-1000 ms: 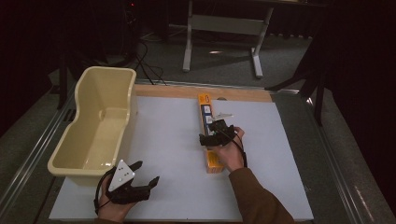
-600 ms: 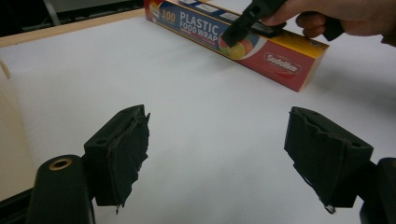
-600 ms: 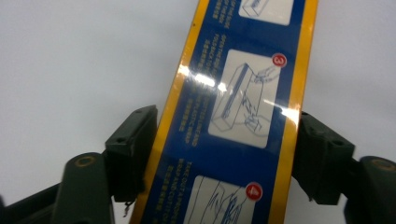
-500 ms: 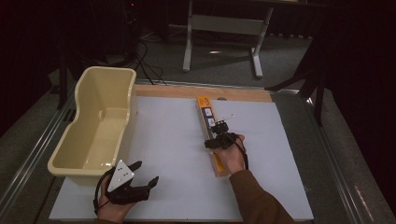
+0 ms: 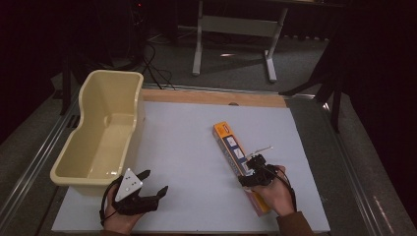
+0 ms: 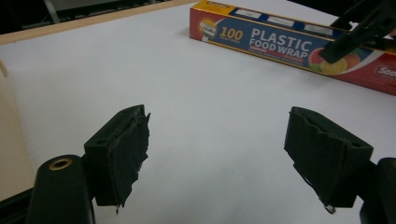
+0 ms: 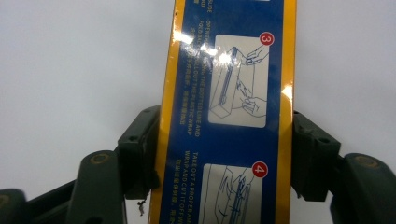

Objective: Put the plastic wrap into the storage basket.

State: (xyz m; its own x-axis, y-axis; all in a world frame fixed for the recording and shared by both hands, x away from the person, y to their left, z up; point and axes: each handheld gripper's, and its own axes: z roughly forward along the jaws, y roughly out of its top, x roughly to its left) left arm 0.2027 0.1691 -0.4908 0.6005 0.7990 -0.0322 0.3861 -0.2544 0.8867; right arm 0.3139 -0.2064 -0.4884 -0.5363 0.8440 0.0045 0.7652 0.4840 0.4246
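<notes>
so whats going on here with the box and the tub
A person holds a claw in each hand at a white-topped table. The right claw straddles a long box of plastic food wrap, one jaw against each long side; its jaws have just been closing. The left claw rests open near the cream tub, holding nothing.

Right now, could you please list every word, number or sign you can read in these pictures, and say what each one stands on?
"100", on the side face of the food wrap box.
"PLASTIC FOOD WRAP", on the same face.
"So…", cut off at the picture's edge, on the red end of that face.
"3" and "4", in red circles beside the instruction drawings on the box's top face.
"TAKE OUT A PROPER…", on that face; the remaining small print is too blurred.
</notes>
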